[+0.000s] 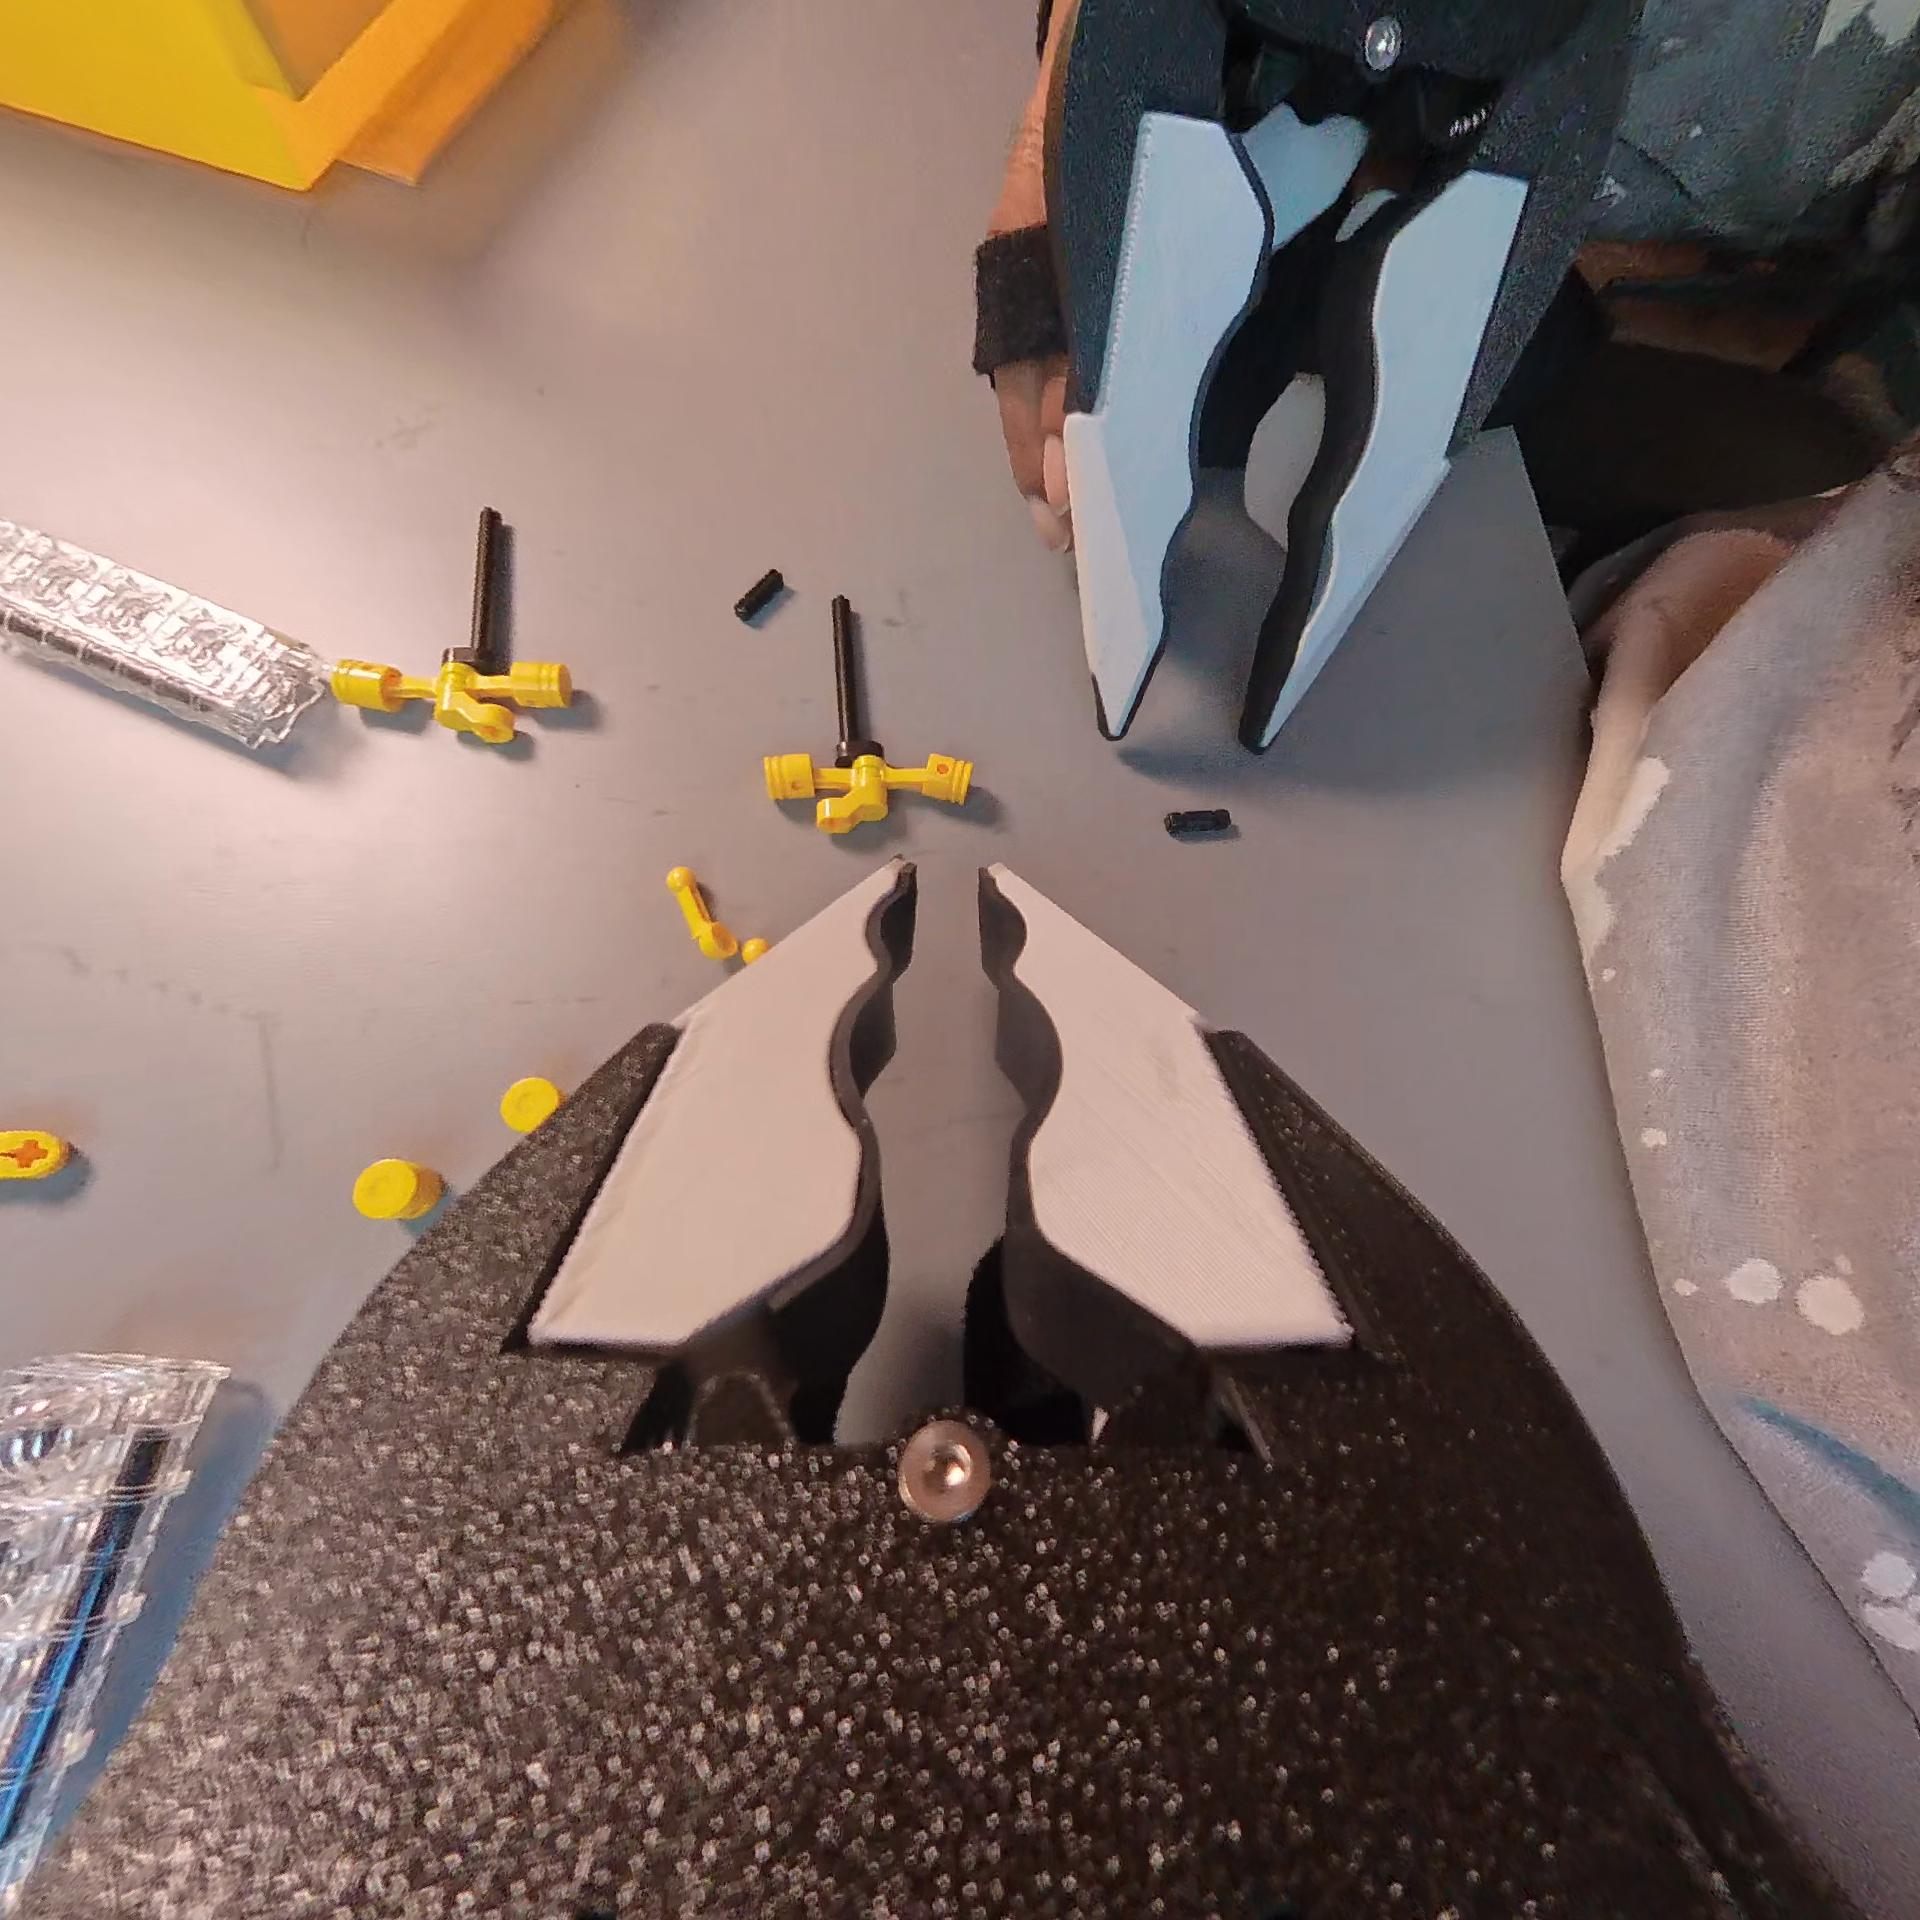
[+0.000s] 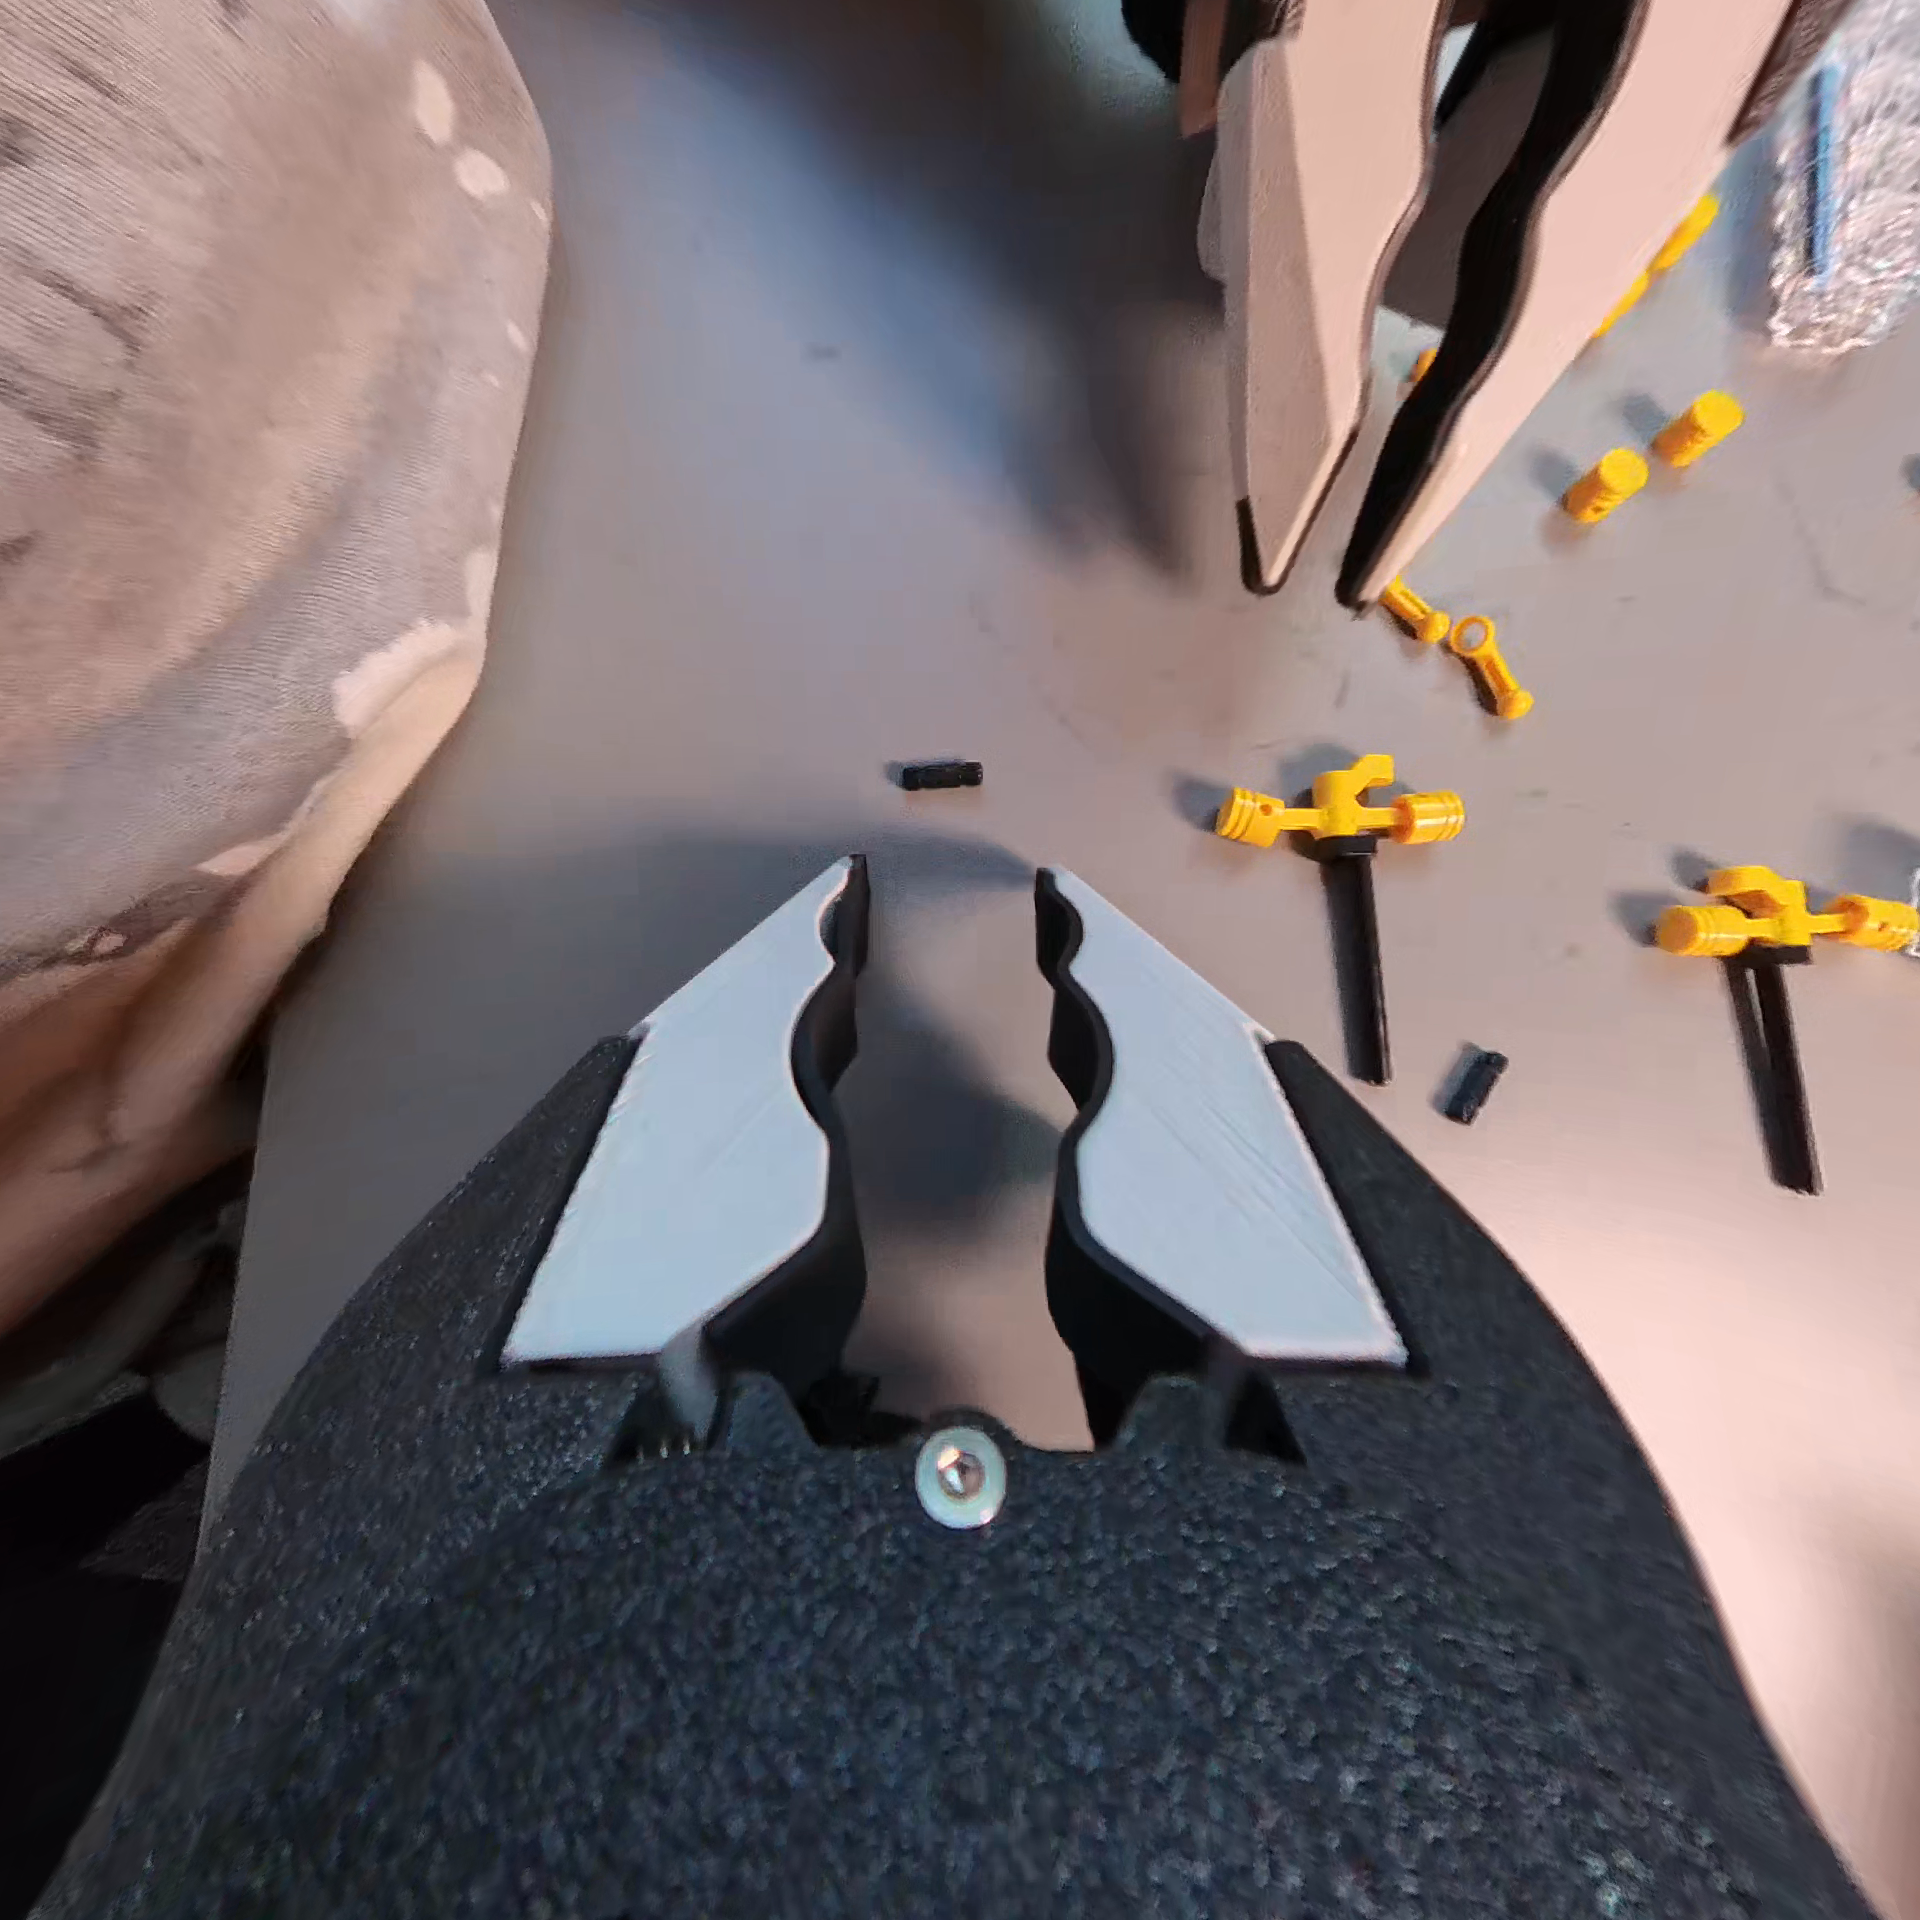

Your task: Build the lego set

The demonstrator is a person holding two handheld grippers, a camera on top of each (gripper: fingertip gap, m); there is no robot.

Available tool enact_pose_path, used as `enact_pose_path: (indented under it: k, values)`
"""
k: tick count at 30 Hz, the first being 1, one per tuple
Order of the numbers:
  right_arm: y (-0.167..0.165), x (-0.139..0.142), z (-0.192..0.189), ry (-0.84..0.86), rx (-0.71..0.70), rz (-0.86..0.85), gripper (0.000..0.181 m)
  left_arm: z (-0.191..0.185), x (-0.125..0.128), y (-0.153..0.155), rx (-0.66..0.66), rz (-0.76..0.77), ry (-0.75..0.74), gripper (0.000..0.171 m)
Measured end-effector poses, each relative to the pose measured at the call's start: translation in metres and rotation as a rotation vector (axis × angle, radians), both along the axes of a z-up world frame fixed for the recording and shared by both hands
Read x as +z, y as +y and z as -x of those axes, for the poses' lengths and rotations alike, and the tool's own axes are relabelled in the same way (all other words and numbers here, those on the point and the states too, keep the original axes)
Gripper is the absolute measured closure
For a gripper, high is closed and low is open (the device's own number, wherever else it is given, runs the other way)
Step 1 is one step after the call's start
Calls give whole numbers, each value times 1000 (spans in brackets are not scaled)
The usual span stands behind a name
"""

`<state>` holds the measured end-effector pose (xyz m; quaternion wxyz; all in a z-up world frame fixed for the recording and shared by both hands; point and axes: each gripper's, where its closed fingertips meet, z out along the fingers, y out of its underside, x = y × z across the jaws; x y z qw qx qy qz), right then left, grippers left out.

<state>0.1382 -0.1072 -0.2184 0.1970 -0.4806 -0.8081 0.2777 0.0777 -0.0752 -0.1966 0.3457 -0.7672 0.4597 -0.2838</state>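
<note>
On the grey table lie two yellow piston assemblies on black axles: one (image 1: 868,779) (image 2: 1340,810) just beyond my left gripper's tips, the other (image 1: 457,691) (image 2: 1782,920) farther off. My left gripper (image 1: 945,871) (image 2: 1309,590) is empty, its jaws a narrow gap apart, low over the table. My right gripper (image 2: 951,871) (image 1: 1184,736) is open and empty. A short black pin (image 2: 940,774) (image 1: 1197,823) lies just ahead of the right gripper's tips. A second black pin (image 1: 758,595) (image 2: 1473,1083) lies near the axles.
Loose yellow parts: a connecting rod (image 1: 698,914) (image 2: 1491,665) and round pistons (image 1: 530,1103) (image 1: 395,1188). There are clear plastic bags (image 1: 156,644) (image 1: 73,1538) and a yellow box (image 1: 260,83) at the far corner. A person's mottled clothing (image 1: 1766,1039) (image 2: 208,520) borders the table edge. The grippers' ends are close to 8 cm from one another.
</note>
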Motion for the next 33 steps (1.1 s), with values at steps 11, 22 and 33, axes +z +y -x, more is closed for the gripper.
enact_pose_path:
  k: [11, 22, 33]
  values:
    - [-9, -1, 20, -31, 46, 30, 167, 1, 1, -11, -39, 32, -30, 159]
    - [52, 123, 94, 668, -110, -263, 166, 30, 100, 21, 144, 205, -791, 150]
    - [51, 151, 117, 866, -127, -484, 166, 43, 129, 16, 104, 253, -988, 168]
